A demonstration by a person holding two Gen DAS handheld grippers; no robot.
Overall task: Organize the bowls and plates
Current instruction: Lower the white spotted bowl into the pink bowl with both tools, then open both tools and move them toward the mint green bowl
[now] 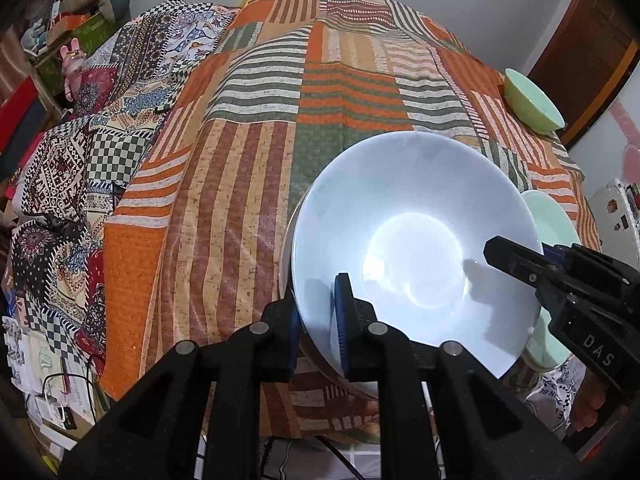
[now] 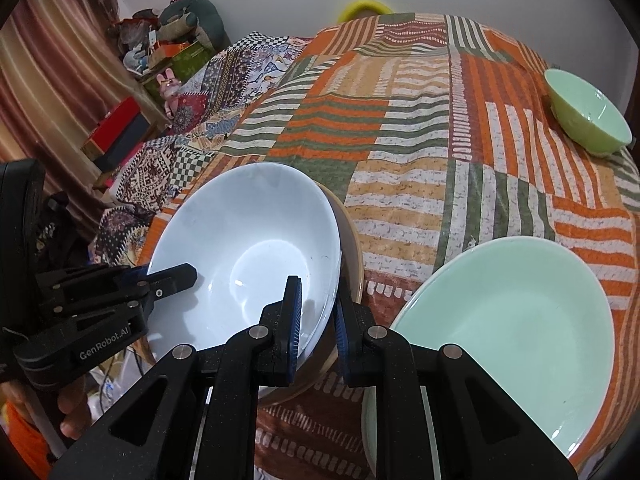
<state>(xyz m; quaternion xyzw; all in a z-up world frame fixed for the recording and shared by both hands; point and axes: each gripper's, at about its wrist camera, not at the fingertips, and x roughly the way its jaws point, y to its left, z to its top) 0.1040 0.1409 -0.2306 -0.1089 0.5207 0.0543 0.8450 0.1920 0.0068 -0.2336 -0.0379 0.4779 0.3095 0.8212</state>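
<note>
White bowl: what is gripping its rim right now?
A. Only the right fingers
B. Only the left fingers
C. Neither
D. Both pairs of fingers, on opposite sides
D. The left gripper pinches the near rim of the white bowl and the right gripper pinches its other side; each also shows in the other's view.

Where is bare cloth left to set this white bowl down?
Free: the wide striped cloth between the white bowl, the small green bowl and the patterned quilt. Crowded: the near edge, with the brown bowl beside the green plate.
</note>
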